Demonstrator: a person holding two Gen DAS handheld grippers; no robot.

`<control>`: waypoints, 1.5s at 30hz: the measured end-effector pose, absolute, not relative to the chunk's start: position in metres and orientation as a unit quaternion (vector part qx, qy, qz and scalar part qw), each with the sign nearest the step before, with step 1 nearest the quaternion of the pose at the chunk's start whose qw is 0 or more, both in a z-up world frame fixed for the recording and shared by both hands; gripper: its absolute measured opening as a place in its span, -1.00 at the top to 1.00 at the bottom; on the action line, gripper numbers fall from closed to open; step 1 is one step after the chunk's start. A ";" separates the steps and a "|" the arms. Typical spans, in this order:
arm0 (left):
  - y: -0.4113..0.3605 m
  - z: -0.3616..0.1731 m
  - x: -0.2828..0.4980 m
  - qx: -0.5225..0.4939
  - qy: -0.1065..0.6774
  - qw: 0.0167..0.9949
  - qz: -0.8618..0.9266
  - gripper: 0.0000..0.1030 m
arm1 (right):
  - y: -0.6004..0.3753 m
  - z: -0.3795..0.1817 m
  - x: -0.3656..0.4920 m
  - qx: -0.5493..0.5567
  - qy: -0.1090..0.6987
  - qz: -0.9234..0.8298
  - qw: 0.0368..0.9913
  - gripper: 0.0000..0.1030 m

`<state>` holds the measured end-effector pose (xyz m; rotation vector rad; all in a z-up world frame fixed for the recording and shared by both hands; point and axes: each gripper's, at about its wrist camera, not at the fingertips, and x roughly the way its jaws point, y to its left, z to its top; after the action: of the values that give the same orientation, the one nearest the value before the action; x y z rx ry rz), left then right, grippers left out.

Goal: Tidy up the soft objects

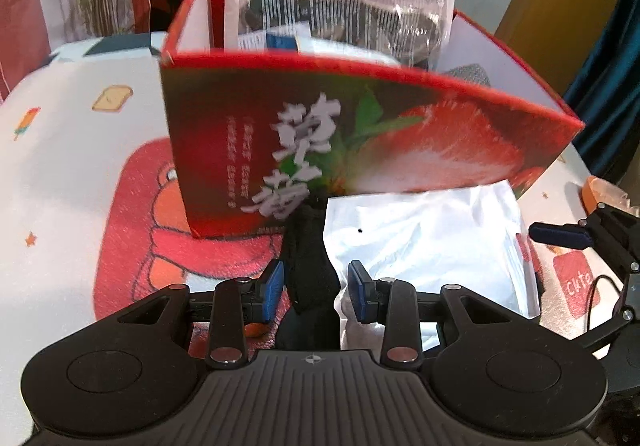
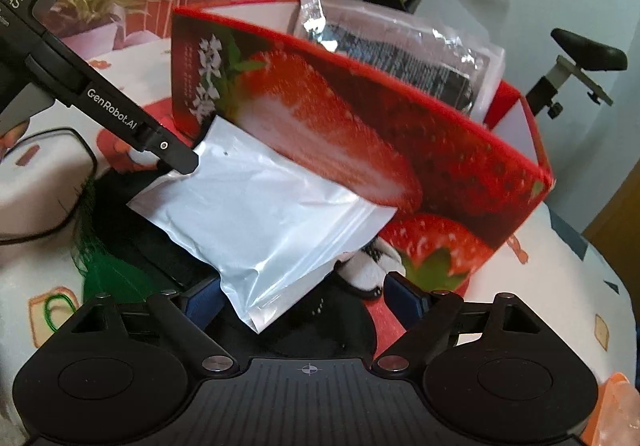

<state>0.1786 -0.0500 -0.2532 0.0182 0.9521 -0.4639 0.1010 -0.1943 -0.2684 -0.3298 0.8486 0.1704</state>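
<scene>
A red strawberry-print box [image 1: 360,134] stands on the table with a clear plastic packet [image 1: 340,6] upright inside it; it also shows in the right wrist view [image 2: 380,134]. A white plastic bag [image 1: 424,242] lies against the box's front, also seen in the right wrist view [image 2: 256,214]. My left gripper [image 1: 316,286] is open, its blue pads on either side of a black soft cloth [image 1: 310,274]. My right gripper [image 2: 304,298] is open, with the bag's corner and black and green soft items [image 2: 108,270] between and under its fingers.
A cartoon-print cloth [image 1: 80,166] covers the table. The right gripper's finger [image 1: 560,236] shows at the right edge of the left view; the left gripper's arm [image 2: 120,114] crosses the right view. An orange item [image 2: 616,406] lies at lower right. Exercise equipment [image 2: 580,58] stands behind.
</scene>
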 end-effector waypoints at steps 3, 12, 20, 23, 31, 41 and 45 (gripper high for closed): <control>-0.041 -0.240 0.174 0.010 0.433 0.873 -0.225 0.28 | -0.195 -0.259 0.099 -0.155 0.397 0.089 0.900 -0.60; -0.015 -0.213 0.173 0.008 0.394 0.895 -0.207 0.28 | -0.207 -0.230 0.109 -0.101 0.355 0.091 0.925 -0.48; -0.009 -0.208 0.171 -0.004 0.385 0.894 -0.231 0.28 | -0.226 -0.219 0.124 -0.016 0.342 0.078 0.936 0.10; -0.015 -0.212 0.168 0.003 0.386 0.890 -0.242 0.28 | -0.229 -0.219 0.127 -0.007 0.342 0.076 0.937 0.12; -0.050 -0.218 0.168 0.049 0.369 0.883 -0.287 0.27 | -0.230 -0.219 0.130 0.008 0.344 0.075 0.936 0.14; -0.071 -0.227 0.176 0.079 0.362 0.878 -0.304 0.28 | -0.233 -0.222 0.132 0.016 0.348 0.077 0.934 0.09; -0.071 -0.227 0.176 0.077 0.362 0.878 -0.304 0.28 | -0.234 -0.225 0.131 0.016 0.349 0.080 0.933 0.08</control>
<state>0.1761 -0.0708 -0.2273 0.1610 0.7559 -0.6330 0.1308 -0.2338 -0.2254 0.0333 0.7145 0.1630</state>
